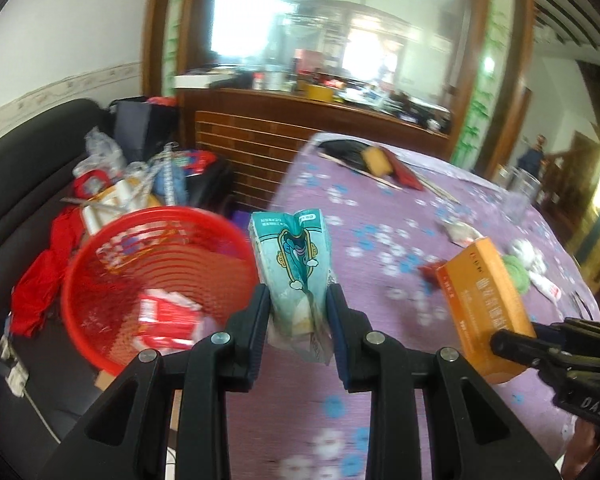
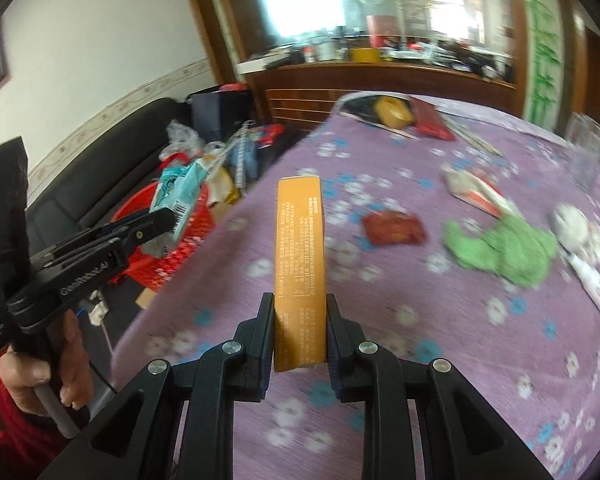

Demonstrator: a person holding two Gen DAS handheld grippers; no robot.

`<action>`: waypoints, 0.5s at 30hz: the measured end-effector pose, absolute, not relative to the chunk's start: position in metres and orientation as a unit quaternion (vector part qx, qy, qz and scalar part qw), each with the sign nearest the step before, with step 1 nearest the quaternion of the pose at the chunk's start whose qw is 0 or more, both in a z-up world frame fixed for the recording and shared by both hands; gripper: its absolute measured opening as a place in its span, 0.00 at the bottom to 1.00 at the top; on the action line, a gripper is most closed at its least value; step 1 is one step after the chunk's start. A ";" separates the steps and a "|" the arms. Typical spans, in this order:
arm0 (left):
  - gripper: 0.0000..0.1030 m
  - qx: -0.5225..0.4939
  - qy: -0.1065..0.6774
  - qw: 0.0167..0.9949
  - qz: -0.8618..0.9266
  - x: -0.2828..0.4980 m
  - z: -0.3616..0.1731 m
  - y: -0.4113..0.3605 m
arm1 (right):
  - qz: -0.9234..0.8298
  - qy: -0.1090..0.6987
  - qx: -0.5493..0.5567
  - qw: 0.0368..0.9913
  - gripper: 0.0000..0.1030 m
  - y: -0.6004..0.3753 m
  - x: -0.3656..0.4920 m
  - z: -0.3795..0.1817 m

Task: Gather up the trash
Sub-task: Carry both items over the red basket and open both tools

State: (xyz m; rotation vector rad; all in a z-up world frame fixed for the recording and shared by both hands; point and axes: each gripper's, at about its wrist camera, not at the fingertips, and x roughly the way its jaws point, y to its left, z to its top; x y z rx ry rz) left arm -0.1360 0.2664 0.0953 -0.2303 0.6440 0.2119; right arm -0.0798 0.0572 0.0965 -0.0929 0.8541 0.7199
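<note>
Two pieces of trash are in hand, one per gripper; entries run left to right.

1. Round red plastic mesh basket (image 1: pixel 156 276): stands on the floor beside the table, left of and below the left gripper's fingers. It already holds red-and-white wrappers.

2. Left gripper (image 1: pixel 298 312): clenched on a crumpled teal-and-white drink carton (image 1: pixel 292 264), pads pressing its lower half, the top standing clear above the fingers. In the right wrist view the same carton (image 2: pixel 178 196) hangs over the basket's near rim (image 2: pixel 140 208), not yet past it.

3. Right gripper (image 2: pixel 298 328): closed tight on a flat orange cardboard box (image 2: pixel 300 252), gripped across its narrow faces near the lower end, the long side pointing away from the fingers. It is over the table, to the right of the left gripper and well apart from the basket.

4. Purple floral tablecloth (image 2: pixel 420 360): beneath and ahead of the right gripper. To the right of its fingers lie a crumpled red wrapper (image 2: pixel 394 228), a green cloth (image 2: pixel 504 248) and white scraps.

Step in hand, as judged: carrying both pieces toward the basket. The next move calls for bringing the carton fully over the opening and releasing it, then swinging the box leftward past the table edge to do the same. Loose pieces remain on the table, so the job looks far from finished.
</note>
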 end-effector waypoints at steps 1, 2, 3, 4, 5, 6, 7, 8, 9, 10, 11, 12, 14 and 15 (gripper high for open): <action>0.27 -0.117 0.314 0.935 0.111 -0.139 0.095 0.275 | 0.349 0.403 -0.047 0.845 0.24 0.067 -0.080 0.100; 0.27 -0.124 0.314 0.933 0.122 -0.143 0.094 0.288 | 0.355 0.401 -0.049 0.843 0.24 0.078 -0.080 0.102; 0.27 -0.128 0.315 0.932 0.129 -0.144 0.093 0.295 | 0.361 0.399 -0.051 0.841 0.24 0.085 -0.080 0.105; 0.27 -0.134 0.315 0.930 0.137 -0.147 0.092 0.306 | 0.368 0.397 -0.054 0.839 0.24 0.096 -0.080 0.107; 0.27 -0.138 0.315 0.928 0.144 -0.149 0.091 0.313 | 0.372 0.395 -0.055 0.838 0.24 0.103 -0.080 0.109; 0.27 -0.141 0.316 0.926 0.150 -0.151 0.090 0.320 | 0.379 0.393 -0.056 0.836 0.24 0.114 -0.079 0.111; 0.27 -0.143 0.316 0.925 0.154 -0.152 0.089 0.326 | 0.384 0.393 -0.057 0.833 0.24 0.124 -0.078 0.113; 0.27 -0.147 0.317 0.923 0.161 -0.154 0.088 0.334 | 0.389 0.394 -0.057 0.831 0.24 0.132 -0.076 0.114; 0.27 -0.148 0.318 0.922 0.165 -0.155 0.088 0.339 | 0.396 0.395 -0.055 0.827 0.24 0.142 -0.075 0.115; 0.27 -0.150 0.319 0.920 0.168 -0.155 0.087 0.343 | 0.401 0.396 -0.053 0.824 0.24 0.150 -0.074 0.116; 0.27 -0.153 0.320 0.919 0.172 -0.154 0.086 0.348 | 0.406 0.398 -0.050 0.821 0.24 0.159 -0.072 0.116; 0.27 -0.154 0.320 0.918 0.175 -0.154 0.086 0.353 | 0.413 0.400 -0.049 0.817 0.24 0.169 -0.069 0.116; 0.27 -0.157 0.322 0.916 0.183 -0.152 0.084 0.362 | 0.422 0.403 -0.047 0.811 0.24 0.186 -0.064 0.117; 0.27 -0.158 0.323 0.915 0.184 -0.151 0.083 0.365 | 0.425 0.403 -0.047 0.809 0.24 0.195 -0.061 0.116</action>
